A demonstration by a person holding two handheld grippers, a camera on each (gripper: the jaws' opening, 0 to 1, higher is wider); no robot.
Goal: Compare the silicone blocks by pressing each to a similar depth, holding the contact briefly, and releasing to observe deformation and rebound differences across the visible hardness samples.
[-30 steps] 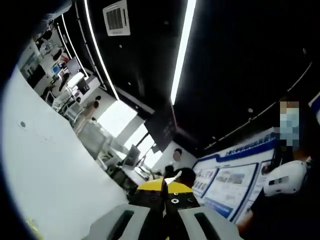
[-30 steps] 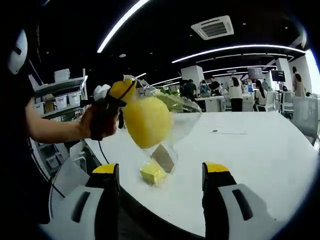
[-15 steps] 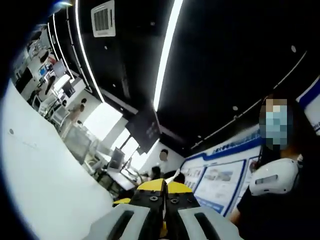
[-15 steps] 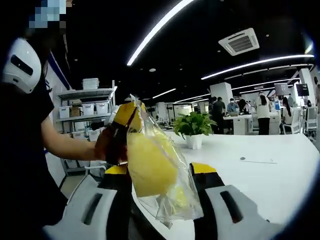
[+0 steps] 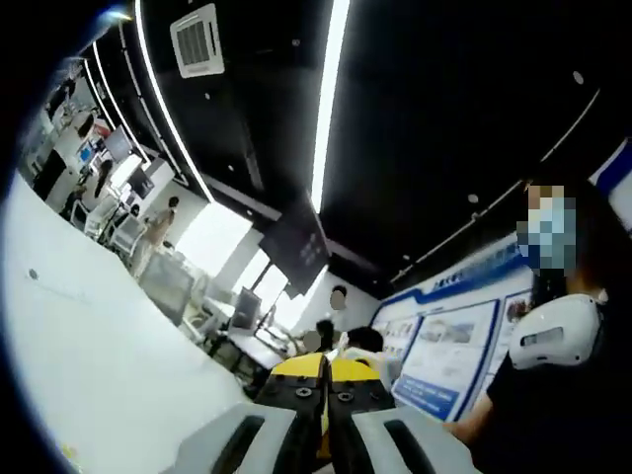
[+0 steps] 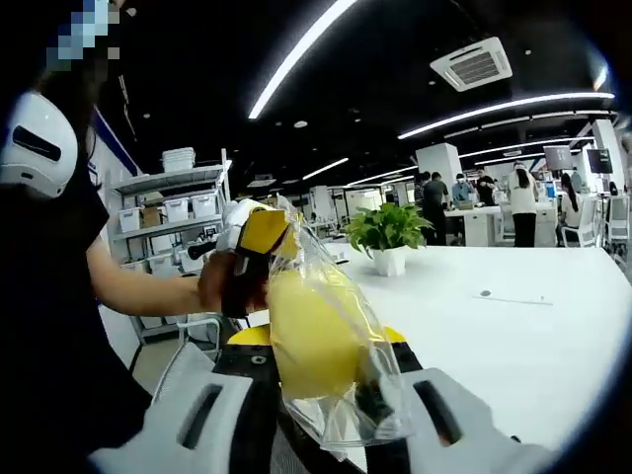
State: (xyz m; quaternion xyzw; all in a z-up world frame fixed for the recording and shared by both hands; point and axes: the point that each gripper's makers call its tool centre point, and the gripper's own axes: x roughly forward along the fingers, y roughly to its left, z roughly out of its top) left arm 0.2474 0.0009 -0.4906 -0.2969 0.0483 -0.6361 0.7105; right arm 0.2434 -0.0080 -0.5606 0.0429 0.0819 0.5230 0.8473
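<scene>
The white desk (image 6: 513, 326) spread across the right half of the right gripper view, under a black ceiling with long light strips (image 6: 296, 54) and an air vent (image 6: 474, 64) at the upper right. A potted plant (image 6: 387, 232) stood on the desk near the middle of the frame, and shelving with white bins (image 6: 173, 212) sat at centre left. In the left gripper view the desk (image 5: 89, 355) filled the lower left, with a blue wall poster (image 5: 444, 351) at the lower right.

I held a clear plastic bag (image 6: 336, 346) with a yellow silicone block (image 6: 311, 341) inside it, low in the centre of the right gripper view. My left tool (image 6: 262, 237), gripped in my hand (image 6: 232, 286), pinched the bag's top edge; in the left gripper view my left tool (image 5: 326, 380) had its jaws closed together at the bottom centre. My right tool (image 6: 326, 395) sat narrow at the bottom, its jaws flanking the bagged block, though I couldn't tell whether they pressed it.
</scene>
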